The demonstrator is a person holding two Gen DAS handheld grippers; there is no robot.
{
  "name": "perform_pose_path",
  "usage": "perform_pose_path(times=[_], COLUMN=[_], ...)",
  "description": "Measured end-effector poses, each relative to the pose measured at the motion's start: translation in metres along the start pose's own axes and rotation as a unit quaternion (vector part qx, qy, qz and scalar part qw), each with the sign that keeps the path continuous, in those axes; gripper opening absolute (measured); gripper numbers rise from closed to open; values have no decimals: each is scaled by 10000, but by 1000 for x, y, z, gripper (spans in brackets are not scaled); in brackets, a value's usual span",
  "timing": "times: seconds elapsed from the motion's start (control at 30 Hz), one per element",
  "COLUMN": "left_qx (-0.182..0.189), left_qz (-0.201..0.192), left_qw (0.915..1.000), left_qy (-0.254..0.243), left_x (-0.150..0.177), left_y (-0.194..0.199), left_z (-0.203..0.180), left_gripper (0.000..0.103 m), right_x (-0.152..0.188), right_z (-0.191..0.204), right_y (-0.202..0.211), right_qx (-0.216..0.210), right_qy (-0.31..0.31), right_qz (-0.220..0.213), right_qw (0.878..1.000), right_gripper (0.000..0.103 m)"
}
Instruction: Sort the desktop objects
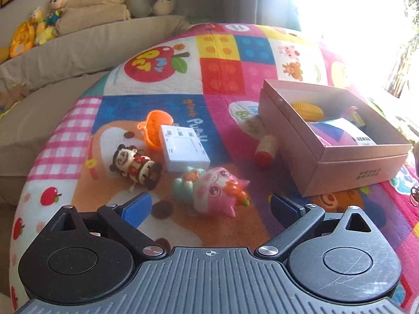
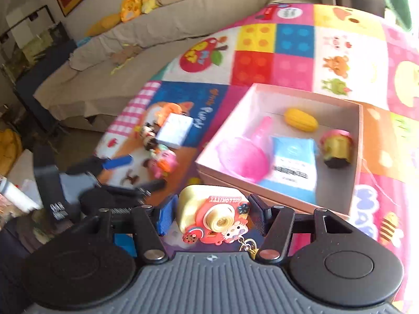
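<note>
My left gripper (image 1: 210,205) is open and empty, low over the colourful play mat (image 1: 225,73), just in front of a pink unicorn toy (image 1: 212,191). Behind it lie a dark-haired doll figure (image 1: 134,166), a white box (image 1: 183,147) and an orange pumpkin toy (image 1: 155,128). A red-tipped cylinder (image 1: 265,150) lies beside the pink cardboard box (image 1: 337,162). My right gripper (image 2: 210,216) is shut on a red and cream camera toy (image 2: 213,216), held near the front wall of the pink box (image 2: 262,183). Inside are yellow corn (image 2: 301,119), a pink scoop (image 2: 246,157), a blue packet (image 2: 290,164) and a small cake toy (image 2: 336,147).
A beige sofa (image 1: 78,49) with plush toys (image 1: 44,26) runs along the left and back of the mat. Bright window glare fills the upper right of the left wrist view. My left gripper also shows in the right wrist view (image 2: 117,163), by the toy cluster (image 2: 162,144).
</note>
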State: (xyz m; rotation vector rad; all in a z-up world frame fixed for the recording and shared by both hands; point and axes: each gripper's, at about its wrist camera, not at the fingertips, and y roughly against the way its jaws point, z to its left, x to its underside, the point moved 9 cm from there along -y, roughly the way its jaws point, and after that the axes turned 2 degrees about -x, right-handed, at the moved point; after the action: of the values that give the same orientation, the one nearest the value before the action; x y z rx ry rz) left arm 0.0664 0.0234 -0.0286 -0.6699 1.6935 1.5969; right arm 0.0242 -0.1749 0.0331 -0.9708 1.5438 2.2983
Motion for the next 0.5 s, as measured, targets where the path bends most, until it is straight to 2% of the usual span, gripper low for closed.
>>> perform_pose_path(times=[0.07,0.13,0.2,0.33,0.37,0.5], left_qx=[-8,-34,-76,-71,-95,-301], left_qz=[23,14,59,83,43,-50], left_qw=[9999,9998,9996,9994,9995,9994], left_qy=[99,212,266,331,311,145], left_x=[-3,-6,-7,-9,-10,-12], left_y=[-5,-12,-19,-31,-32,-38], left_z=[-1,-2,-2,-6,-8,-16], left_gripper=[101,101,101,101,101,101], right_x=[20,34,44,64,70,99], right_z=[-12,-20,-25,-42,-49,-74], right_y=[-6,-9,-7,2,4,3], right_qx=[285,213,159,197,300,1083], right_qy=[85,-40,-232,-816,-937,-946], right_qz=[-19,-127,-432,-1146,-1253,-1415], right_qw=[9996,9997,9987,9899,9872,9794], right_gripper=[60,65,79,96,100,101])
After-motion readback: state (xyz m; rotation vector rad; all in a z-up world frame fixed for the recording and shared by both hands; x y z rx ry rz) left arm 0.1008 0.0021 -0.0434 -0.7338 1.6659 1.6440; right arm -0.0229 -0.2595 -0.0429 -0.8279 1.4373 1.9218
